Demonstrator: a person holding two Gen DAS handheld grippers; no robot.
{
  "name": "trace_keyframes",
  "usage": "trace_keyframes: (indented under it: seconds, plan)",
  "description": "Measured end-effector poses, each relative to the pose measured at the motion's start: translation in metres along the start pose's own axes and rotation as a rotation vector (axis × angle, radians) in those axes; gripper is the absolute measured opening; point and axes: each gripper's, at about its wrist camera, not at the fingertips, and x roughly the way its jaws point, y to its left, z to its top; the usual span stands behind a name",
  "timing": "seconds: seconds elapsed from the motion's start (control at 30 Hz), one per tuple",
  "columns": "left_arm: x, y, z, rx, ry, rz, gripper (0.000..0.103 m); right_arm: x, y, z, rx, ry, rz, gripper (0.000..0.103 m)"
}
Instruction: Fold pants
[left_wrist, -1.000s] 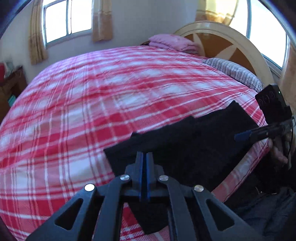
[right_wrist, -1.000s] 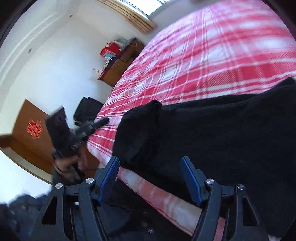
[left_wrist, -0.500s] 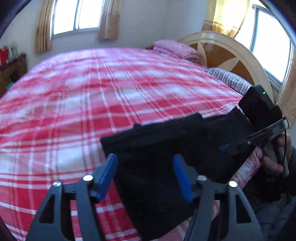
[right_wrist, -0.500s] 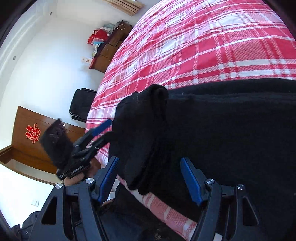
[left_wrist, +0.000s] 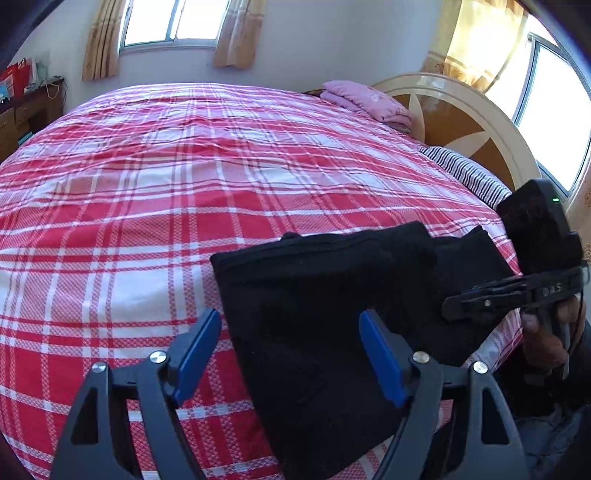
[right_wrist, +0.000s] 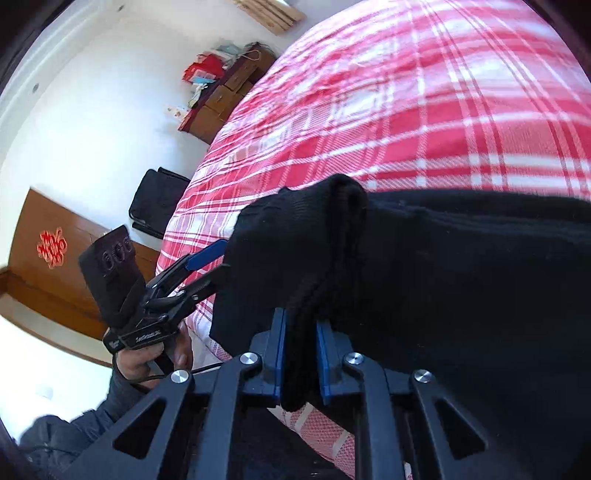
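Item: right gripper (right_wrist: 300, 356). Jaws have just been closing; blue pads now pinch a thick bunched edge of the pants (right_wrist: 461, 295) at the near side of the bed (left_wrist: 155, 192).

Item: left gripper (left_wrist: 291, 363). Jaws have just been opening; now spread wide, blue pads apart, straddling the near end of the folded stack without pressing it.

Item: pants. Black, soft knit with a matte, slightly fuzzy nap; already doubled into a rough rectangle of several layers, lying at the bed's near edge, one end hanging a little over it.

Handling note, as judgement: the step in hand looks like gathering the edge for a further fold. The pinch should take all layers together, not just the top one. The lift should stay low, so the stack does not slide off the edge. The left claw would best close on the matching edge before both travel.

Item: bed cover. Red and white plaid, woven, lightly creased.

Item: striped pillow (left_wrist: 465, 175). Item: folded pink blanket (left_wrist: 369, 101). Item: curved cream and brown headboard (left_wrist: 461, 110), glossy.
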Motion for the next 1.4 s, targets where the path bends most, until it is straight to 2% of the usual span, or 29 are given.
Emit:
trace_keyframes:
  seconds: [0.23, 0.33, 0.7, 0.9, 1.17, 1.4]
  plan:
    - [-0.009, 0.0, 0.005, -0.014, -0.032, -0.006, 0.08, -0.039, 0.06, 0.009, -0.204, -0.093, -0.006, 0.014]
    - [-0.013, -0.006, 0.009, -0.009, -0.043, -0.022, 0.079, -0.053, 0.063, 0.01, -0.23, -0.104, -0.021, 0.014]
    - [0.006, -0.049, 0.029, 0.081, -0.034, -0.064, 0.079, -0.151, -0.016, -0.007, -0.115, -0.205, -0.163, 0.014]
    - [0.018, -0.078, 0.035, 0.148, -0.014, -0.059, 0.079, -0.19, -0.038, -0.028, -0.067, -0.26, -0.186, 0.014]
    - [0.04, -0.108, 0.033, 0.248, 0.024, -0.021, 0.08, -0.198, -0.079, -0.045, 0.05, -0.271, -0.228, 0.014]
    - [0.056, -0.122, 0.024, 0.29, 0.046, 0.025, 0.082, -0.182, -0.115, -0.057, 0.124, -0.22, -0.283, 0.015]
